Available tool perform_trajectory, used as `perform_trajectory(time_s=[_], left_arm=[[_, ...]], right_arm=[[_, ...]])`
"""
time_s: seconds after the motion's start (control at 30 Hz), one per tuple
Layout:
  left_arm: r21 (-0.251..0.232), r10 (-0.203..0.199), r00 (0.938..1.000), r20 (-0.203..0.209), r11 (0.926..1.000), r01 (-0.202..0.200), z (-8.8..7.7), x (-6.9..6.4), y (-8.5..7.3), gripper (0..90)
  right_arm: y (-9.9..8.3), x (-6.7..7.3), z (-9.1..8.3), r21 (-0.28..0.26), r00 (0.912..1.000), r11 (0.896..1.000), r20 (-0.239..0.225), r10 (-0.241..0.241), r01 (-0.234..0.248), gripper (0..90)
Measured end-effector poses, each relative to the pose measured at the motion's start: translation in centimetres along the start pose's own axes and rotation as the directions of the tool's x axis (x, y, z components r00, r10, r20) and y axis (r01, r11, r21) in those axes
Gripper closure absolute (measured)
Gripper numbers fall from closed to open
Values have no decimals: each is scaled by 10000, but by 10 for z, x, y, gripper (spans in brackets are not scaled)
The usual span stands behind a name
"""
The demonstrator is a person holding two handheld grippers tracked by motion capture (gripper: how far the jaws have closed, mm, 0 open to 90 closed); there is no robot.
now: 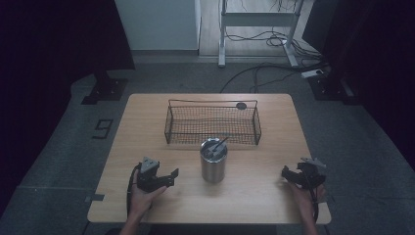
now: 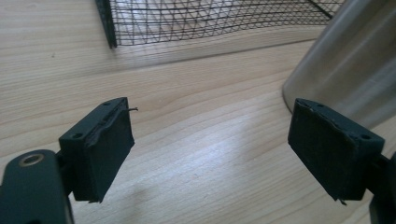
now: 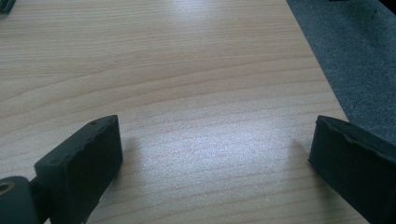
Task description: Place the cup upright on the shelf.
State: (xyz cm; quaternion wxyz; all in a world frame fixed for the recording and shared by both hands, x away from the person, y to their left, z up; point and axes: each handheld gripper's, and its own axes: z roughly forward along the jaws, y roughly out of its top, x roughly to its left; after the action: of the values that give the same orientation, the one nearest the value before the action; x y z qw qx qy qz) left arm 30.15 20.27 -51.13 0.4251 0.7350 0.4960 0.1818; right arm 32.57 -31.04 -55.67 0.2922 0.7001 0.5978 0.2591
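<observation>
A steel tumbler [image 1: 214, 161] stands upright at the table's middle front, with a dark utensil leaning inside it. Behind it sits a black wire basket [image 1: 212, 123], which looks empty. My left gripper [image 1: 169, 177] rests on the table left of the tumbler, open, with nothing between its jaws. In the left gripper view the tumbler [image 2: 345, 65] rises at the right and the basket [image 2: 210, 21] lies ahead. My right gripper [image 1: 288, 174] is low near the table's right edge, open and empty. In the right gripper view its pads [image 3: 79, 163] stand wide apart over bare wood.
The wooden table [image 1: 147, 122] has a small dark round disc [image 1: 241, 105] at the back by the basket. Grey carpet surrounds the table, with its edge close to the right gripper [image 3: 355, 56]. Cables and a metal stand lie on the floor behind.
</observation>
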Motion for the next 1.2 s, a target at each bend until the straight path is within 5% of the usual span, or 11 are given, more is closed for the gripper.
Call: perform_trajectory(time_s=[0.27,0.8,1.2], left_arm=[[-368,138,9986,506,9993,-119,-6,-10,13,134],[-802,479,9950,875,9959,-409,-14,-27,32,92],[-1070,894,9868,1350,9914,-752,-21,-41,43,54]], right_arm=[[0,0,0,-6,10000,10000,10,13,-13,26],[-1,-1,-1,-27,10000,10000,-1,-2,2,35],[-1,-1,-1,-37,10000,10000,12,10,-10,38]])
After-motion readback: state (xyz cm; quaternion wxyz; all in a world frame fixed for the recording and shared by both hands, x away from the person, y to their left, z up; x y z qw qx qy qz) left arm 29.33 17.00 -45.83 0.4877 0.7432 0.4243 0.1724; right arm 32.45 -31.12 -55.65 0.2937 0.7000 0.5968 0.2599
